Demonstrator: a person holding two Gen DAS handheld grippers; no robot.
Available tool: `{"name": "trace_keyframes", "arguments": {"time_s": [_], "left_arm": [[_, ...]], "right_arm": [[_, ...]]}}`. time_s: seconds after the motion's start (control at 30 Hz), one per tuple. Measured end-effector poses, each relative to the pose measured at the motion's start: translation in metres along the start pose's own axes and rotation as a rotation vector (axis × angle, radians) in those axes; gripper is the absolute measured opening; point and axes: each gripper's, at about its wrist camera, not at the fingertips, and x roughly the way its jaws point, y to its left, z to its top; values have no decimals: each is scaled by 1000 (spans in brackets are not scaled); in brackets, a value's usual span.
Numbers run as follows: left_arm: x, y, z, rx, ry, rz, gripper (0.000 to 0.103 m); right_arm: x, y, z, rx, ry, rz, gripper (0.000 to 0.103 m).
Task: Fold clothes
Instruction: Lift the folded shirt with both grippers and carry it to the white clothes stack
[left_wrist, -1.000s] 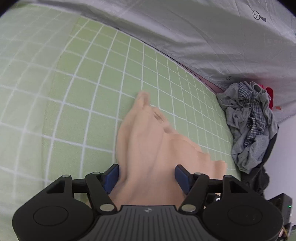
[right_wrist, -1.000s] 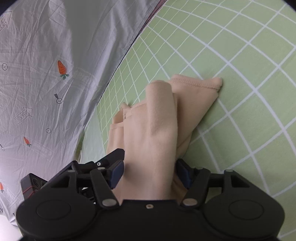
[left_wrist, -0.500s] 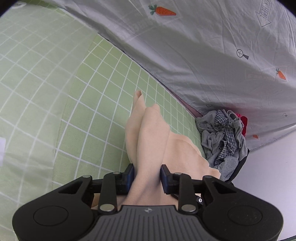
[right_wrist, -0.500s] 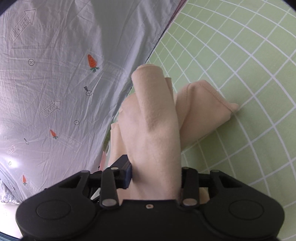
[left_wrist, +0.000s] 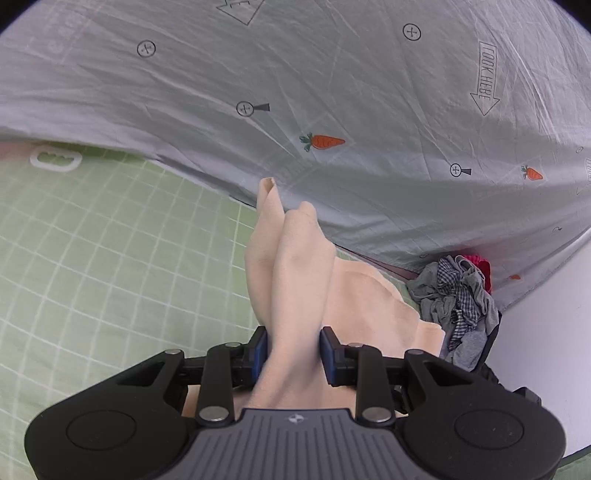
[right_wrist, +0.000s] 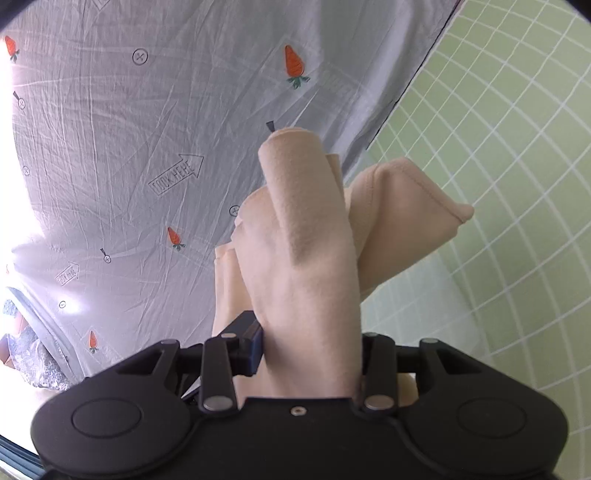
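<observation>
The left gripper (left_wrist: 293, 350) has its blue pads (left_wrist: 259, 350) clamped on a bunched fold of the peach garment (left_wrist: 295, 288); the right gripper (right_wrist: 310, 350) pinches another thick roll of the same garment (right_wrist: 310, 258), its left pad (right_wrist: 251, 349) pressed against the cloth and the other hidden behind it; the fabric stands up past both sets of fingers and hangs above the green checked sheet (left_wrist: 92, 258); beyond it, in the left view, a heap of grey and plaid clothes (left_wrist: 458, 306) sits at the sheet's edge; farthest off lies the grey carrot-print cover (left_wrist: 332, 92).
</observation>
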Motion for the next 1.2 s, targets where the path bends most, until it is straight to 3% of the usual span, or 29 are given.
{"name": "trace_keyframes", "arguments": {"time_s": [0.2,0.4,0.63,0.7,0.8,0.87,1.0,1.1,1.17,1.2], "left_arm": [[-79,97,62,59,-38,72,31],[-163,188,126,62,-86,167,31],[-215,279,167,-8,-100,263,32],[-210,313,167,-67,-85,284,32],[-184,355,152,-117,-47,376,32],[-174,369,139,-118,-48,396,37],[-172,388,124,-157,-84,389,52],[-177,393,119,-180,-110,391,55],[-181,392,116,-180,-127,404,58],[-182,391,115,-180,-136,411,65]], "right_arm": [[120,50,-62,93,33,108,40],[254,108,-111,175,159,233,40],[367,152,-165,285,311,263,41],[390,151,-177,278,320,230,43],[420,140,-188,225,316,82,49],[420,129,-191,202,309,14,52],[420,134,-182,88,324,-25,56],[411,142,-169,-10,304,-57,63],[403,146,-160,-86,271,-129,82],[396,146,-157,-131,261,-161,85]]}}
